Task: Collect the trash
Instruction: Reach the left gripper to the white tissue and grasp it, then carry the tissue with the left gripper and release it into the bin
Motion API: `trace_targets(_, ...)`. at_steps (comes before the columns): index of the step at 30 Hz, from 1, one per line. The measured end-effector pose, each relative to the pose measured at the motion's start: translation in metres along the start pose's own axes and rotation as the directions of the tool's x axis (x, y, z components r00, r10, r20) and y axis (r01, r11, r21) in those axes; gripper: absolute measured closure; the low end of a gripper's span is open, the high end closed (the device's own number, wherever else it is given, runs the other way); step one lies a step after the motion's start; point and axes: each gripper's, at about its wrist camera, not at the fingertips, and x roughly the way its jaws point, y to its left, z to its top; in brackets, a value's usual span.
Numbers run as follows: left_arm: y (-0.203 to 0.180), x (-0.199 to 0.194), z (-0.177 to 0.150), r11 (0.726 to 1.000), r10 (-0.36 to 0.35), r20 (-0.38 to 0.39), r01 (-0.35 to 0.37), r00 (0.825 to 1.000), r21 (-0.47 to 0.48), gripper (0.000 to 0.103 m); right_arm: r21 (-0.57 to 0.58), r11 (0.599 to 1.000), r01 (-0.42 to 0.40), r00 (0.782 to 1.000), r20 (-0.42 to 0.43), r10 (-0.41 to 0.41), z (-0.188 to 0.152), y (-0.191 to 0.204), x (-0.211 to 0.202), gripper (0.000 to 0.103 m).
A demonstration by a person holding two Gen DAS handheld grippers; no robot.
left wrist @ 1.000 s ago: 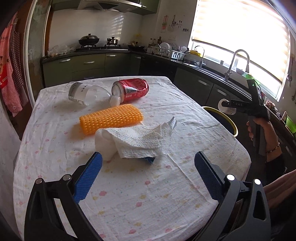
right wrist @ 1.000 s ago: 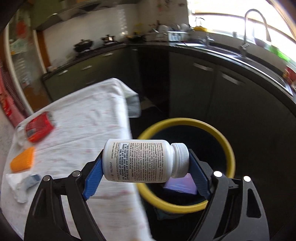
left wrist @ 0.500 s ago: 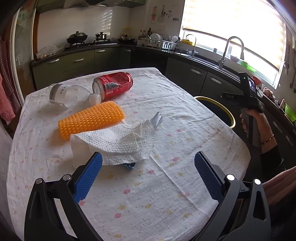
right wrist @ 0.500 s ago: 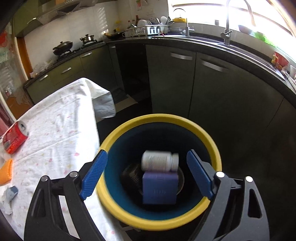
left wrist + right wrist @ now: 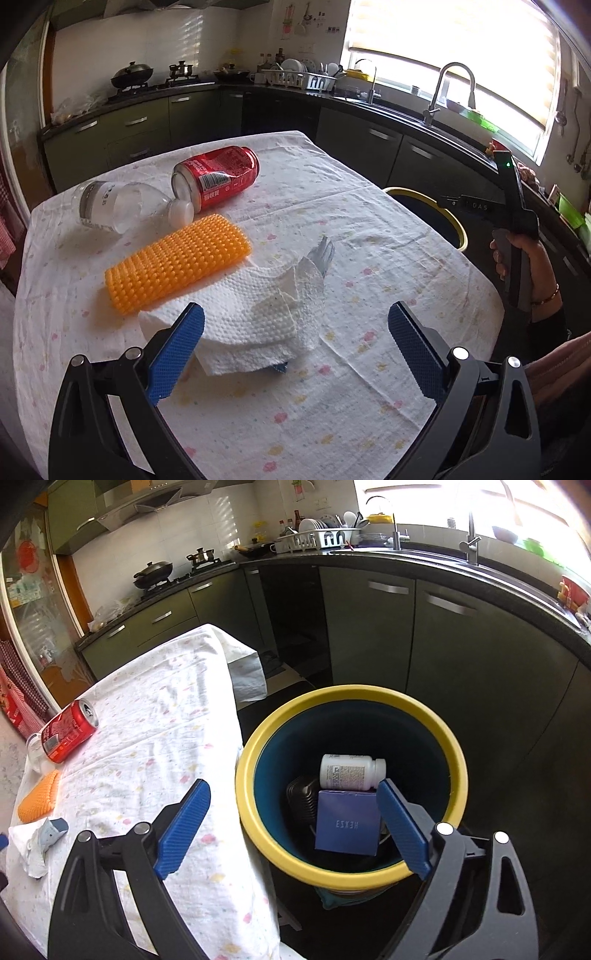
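Note:
My left gripper (image 5: 295, 350) is open, low over the table, its jaws straddling a crumpled white paper towel (image 5: 258, 317) that covers a blue-grey item. Behind it lie an orange spiked brush (image 5: 177, 266), a red soda can (image 5: 216, 177) and a clear plastic bottle (image 5: 125, 206). My right gripper (image 5: 291, 827) is open and empty above the yellow-rimmed bin (image 5: 424, 720). Inside the bin lie a white pill bottle (image 5: 351, 771), a purple box (image 5: 347, 823) and a black item. The right gripper (image 5: 513, 214) also shows in the left wrist view, beside the bin (image 5: 458, 229).
The table (image 5: 369, 387) has a white flowered cloth; its edge (image 5: 236, 746) runs right beside the bin. Dark kitchen cabinets (image 5: 443, 646), a sink with tap (image 5: 450, 92) and a stove with pots (image 5: 133, 74) line the walls behind.
My right gripper opened and let go of the white pill bottle, which dropped into the bin. My left gripper moved forward onto the paper towel, staying open.

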Motion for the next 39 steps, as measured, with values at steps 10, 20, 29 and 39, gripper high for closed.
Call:
trace_targets(10, 0.041, 0.026, 0.011, 1.0, -0.004, -0.091, 0.002, 0.996, -0.018, 0.005, 0.003, 1.0, -0.017, 1.0, -0.025, 0.017, -0.005, 0.0, 0.006, 0.016)
trace_targets(20, 0.056, 0.047, 0.006, 0.999, -0.012, -0.131, 0.006, 0.991, -0.048, 0.023, -0.003, 1.0, -0.025, 0.998, -0.05, 0.025, -0.006, 0.004, 0.017, 0.016)
trace_targets(29, 0.061, 0.031, 0.007, 0.99, -0.077, -0.099, 0.064, 0.992, -0.124, 0.093, -0.002, 0.999, -0.034, 0.998, -0.046, 0.034, -0.006, 0.004, 0.017, 0.016)
trace_targets(39, 0.029, -0.024, 0.038, 1.0, -0.026, 0.014, 0.026, 1.0, -0.011, 0.093, 0.006, 0.999, -0.039, 0.999, -0.013, 0.039, -0.004, 0.001, 0.004, 0.016)
